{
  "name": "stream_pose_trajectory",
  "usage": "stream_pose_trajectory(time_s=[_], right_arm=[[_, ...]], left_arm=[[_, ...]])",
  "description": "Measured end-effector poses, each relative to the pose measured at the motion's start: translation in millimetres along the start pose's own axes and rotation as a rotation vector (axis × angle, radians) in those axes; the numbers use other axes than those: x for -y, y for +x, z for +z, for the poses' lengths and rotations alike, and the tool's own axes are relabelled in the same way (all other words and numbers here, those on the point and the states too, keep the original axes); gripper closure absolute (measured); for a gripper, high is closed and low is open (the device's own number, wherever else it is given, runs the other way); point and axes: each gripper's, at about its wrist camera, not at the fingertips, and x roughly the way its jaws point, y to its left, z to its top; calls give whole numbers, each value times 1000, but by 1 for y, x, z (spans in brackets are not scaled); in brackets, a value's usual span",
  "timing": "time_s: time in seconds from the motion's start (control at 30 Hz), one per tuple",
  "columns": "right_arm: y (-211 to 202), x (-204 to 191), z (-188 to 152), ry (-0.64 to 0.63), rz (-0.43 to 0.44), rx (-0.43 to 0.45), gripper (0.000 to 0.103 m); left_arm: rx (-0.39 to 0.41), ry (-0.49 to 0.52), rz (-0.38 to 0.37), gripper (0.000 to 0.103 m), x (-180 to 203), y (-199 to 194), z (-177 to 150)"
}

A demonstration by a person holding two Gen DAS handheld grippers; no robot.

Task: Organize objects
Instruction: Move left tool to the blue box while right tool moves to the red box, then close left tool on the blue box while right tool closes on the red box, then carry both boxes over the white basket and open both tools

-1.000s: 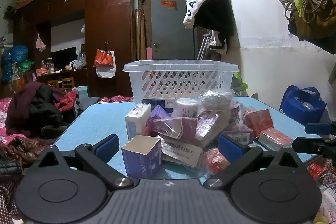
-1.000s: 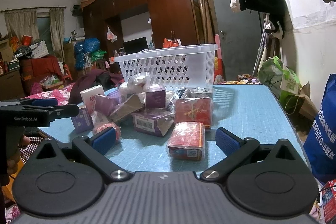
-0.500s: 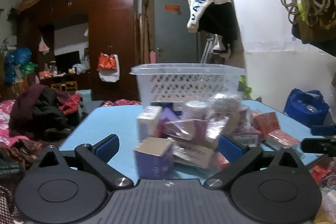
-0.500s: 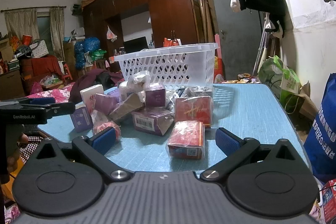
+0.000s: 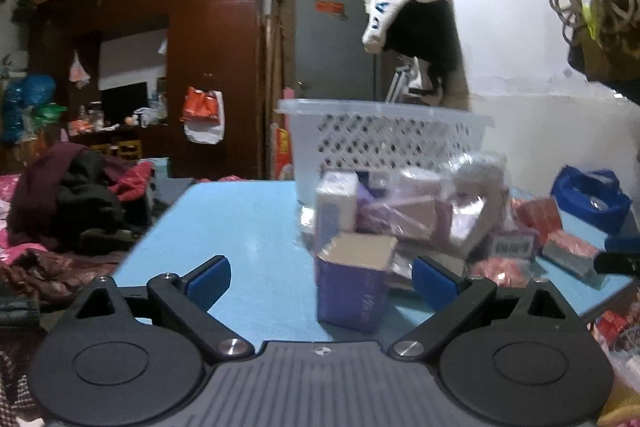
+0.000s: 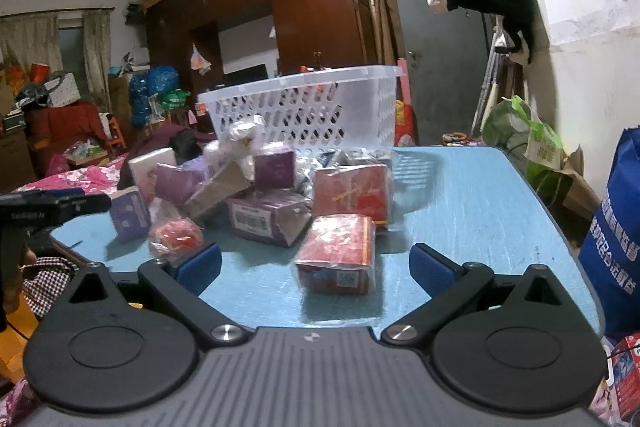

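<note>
A pile of small boxes and wrapped packets lies on a blue table (image 5: pixel 240 227) in front of a white lattice basket (image 5: pixel 384 139). In the left wrist view my left gripper (image 5: pixel 322 279) is open; a purple box with an open top (image 5: pixel 352 287) stands between its fingers, nearer the right one. In the right wrist view my right gripper (image 6: pixel 316 267) is open and empty; a red wrapped packet (image 6: pixel 338 251) lies on the table just ahead between the fingers. The basket (image 6: pixel 308 107) stands behind the pile. The left gripper (image 6: pixel 52 207) shows at the left edge.
A larger red box (image 6: pixel 352 193), a purple barcode box (image 6: pixel 268 219) and a red round packet (image 6: pixel 176 237) lie in the pile. A blue bag (image 6: pixel 616 251) stands off the table's right side. Clothes (image 5: pixel 68 203) are heaped left of the table.
My left gripper has swung to the left, so the pile and basket now sit right of centre and the purple box is nearer. The right gripper has barely moved.
</note>
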Motion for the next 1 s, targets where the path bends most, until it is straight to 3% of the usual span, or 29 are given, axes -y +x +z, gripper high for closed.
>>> stream_pose_trajectory(time_s=[0.13, 0.27, 0.37, 0.4, 0.43, 0.47, 0.8, 1.0], right_arm=[[2, 2, -2, -1, -20, 4, 8], [7, 1, -3, -15, -25, -5, 22], [13, 1, -5, -25, -16, -34, 32], [14, 0, -6, -37, -18, -32, 36], [15, -1, -5, -47, -21, -33, 41], [15, -1, -5, -52, -27, -31, 52], [-8, 2, 3, -68, -32, 31, 54], [-6, 14, 49, -54, 27, 73, 54]], left_arm=[[12, 43, -27, 6, 6, 8, -8], [15, 42, -60, 13, 8, 14, -12], [2, 37, -63, 34, 6, 20, -15], [-3, 28, -72, 50, 5, 21, -16], [-10, 16, -85, 56, 3, 22, -16], [-8, 2, -93, 56, 0, 23, -17], [94, -40, -84, 57, -14, -1, -4], [128, -82, -110, 57, -25, 1, 40]])
